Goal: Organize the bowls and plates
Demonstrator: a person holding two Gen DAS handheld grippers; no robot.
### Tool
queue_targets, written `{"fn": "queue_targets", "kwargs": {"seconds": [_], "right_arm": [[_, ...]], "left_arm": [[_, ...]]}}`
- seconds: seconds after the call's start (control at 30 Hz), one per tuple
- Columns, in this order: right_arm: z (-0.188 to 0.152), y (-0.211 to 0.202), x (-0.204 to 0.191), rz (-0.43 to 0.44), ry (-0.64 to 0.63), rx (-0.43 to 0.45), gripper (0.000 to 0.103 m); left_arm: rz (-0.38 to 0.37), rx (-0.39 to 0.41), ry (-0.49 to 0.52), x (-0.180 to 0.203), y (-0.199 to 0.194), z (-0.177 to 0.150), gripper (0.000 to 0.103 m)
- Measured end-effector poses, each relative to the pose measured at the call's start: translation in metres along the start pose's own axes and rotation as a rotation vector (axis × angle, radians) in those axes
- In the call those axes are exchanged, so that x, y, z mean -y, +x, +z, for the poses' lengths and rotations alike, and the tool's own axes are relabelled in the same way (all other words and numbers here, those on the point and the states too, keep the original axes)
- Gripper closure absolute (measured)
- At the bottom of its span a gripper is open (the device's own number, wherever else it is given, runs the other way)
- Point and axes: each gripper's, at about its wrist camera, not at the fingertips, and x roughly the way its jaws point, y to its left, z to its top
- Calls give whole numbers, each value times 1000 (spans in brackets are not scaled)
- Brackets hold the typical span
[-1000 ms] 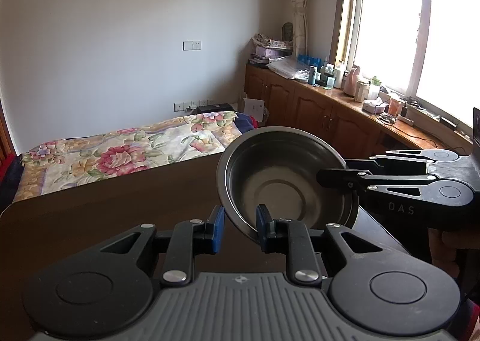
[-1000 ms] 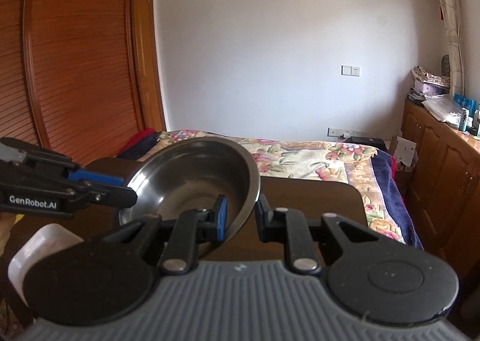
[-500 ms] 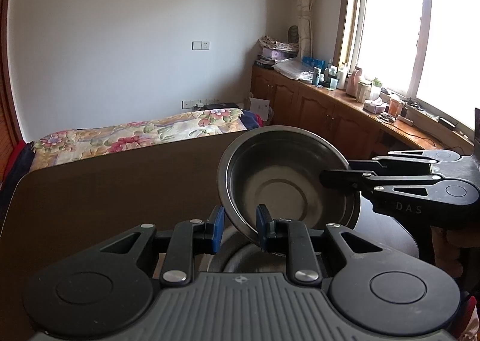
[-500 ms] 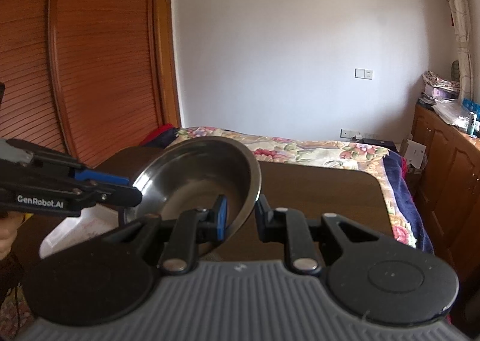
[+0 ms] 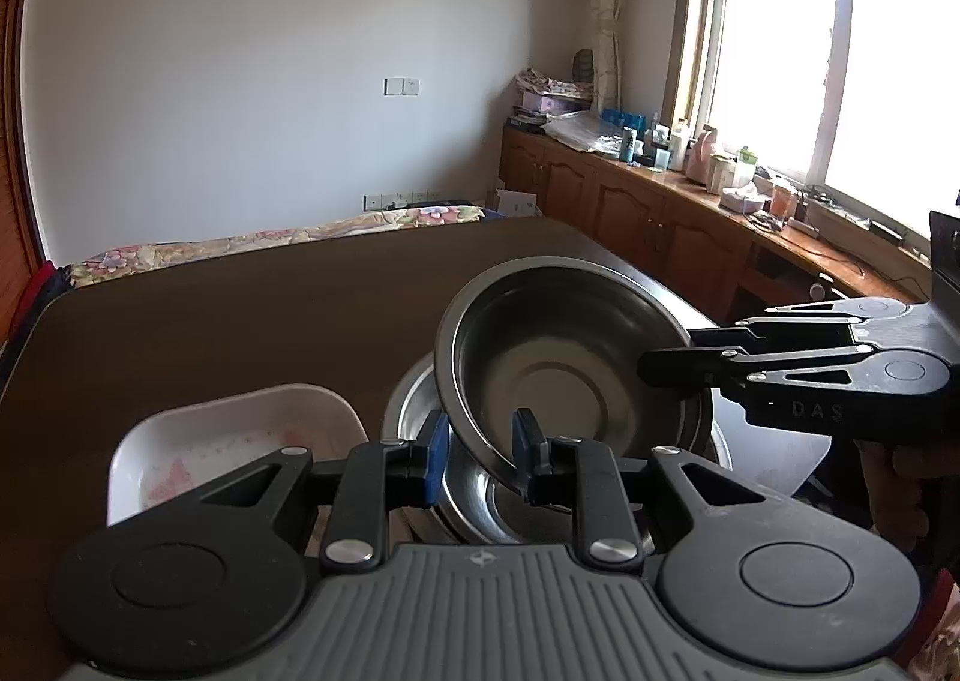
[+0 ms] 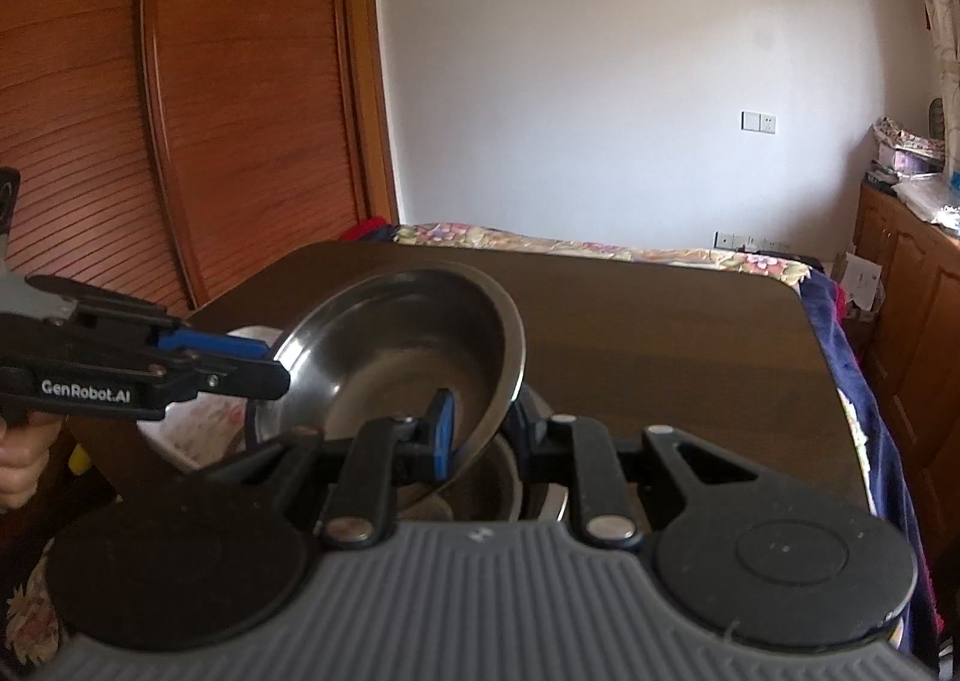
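A steel bowl (image 5: 564, 369) hangs tilted above the dark wooden table (image 5: 240, 309), held by its rim from two sides. My left gripper (image 5: 480, 453) is shut on the near-left rim, one blue pad inside and one outside. My right gripper (image 5: 660, 366) is shut on the right rim. In the right wrist view the same bowl (image 6: 408, 345) sits in my right gripper (image 6: 480, 429), and my left gripper (image 6: 276, 363) grips its far-left edge. Directly below lies a stack of steel bowls (image 5: 480, 501) (image 6: 492, 477). A white rectangular dish (image 5: 240, 429) (image 6: 198, 429) rests to the left of the stack.
Beyond the table (image 6: 660, 333) is a bed with a floral cover (image 5: 270, 243). Wooden cabinets (image 5: 630, 207) crowded with bottles run under the bright window on the right. A slatted wooden wardrobe door (image 6: 180, 81) stands on the left. A person's hand (image 6: 18, 459) holds the left gripper.
Both grippers have carried the bowl forward and down over the table. The stack of steel bowls and the white dish have come into view beneath it.
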Motion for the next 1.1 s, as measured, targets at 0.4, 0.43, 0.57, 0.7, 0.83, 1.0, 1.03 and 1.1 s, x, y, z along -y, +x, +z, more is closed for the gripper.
{"fn": "queue_targets", "kwargs": {"seconds": [0.4,0.43,0.57,0.7,0.83,1.0,1.03,1.1], "right_arm": [[-20,9,-6,10,15,-58,81],[-20,9,-7,10,11,-58,81],[-23,11,-8,3,-1,-57,80],[-24,11,-9,-5,-15,-47,79],[-28,10,-16,-20,-48,-24,73],[-29,3,-17,-42,-65,32,67],[-28,0,-16,-42,-60,52,64],[-28,-6,-17,-58,-64,94,61]], "left_arm": [[6,-19,-15,-1,12,-12,48],[6,-18,-16,-2,11,-15,48],[16,-3,-6,2,8,-20,43],[11,15,14,10,6,-23,39],[29,45,25,13,3,-25,32],[40,103,-1,10,-7,-29,21],[46,117,-6,10,-10,-30,19],[54,149,-10,10,-16,-33,11]]}}
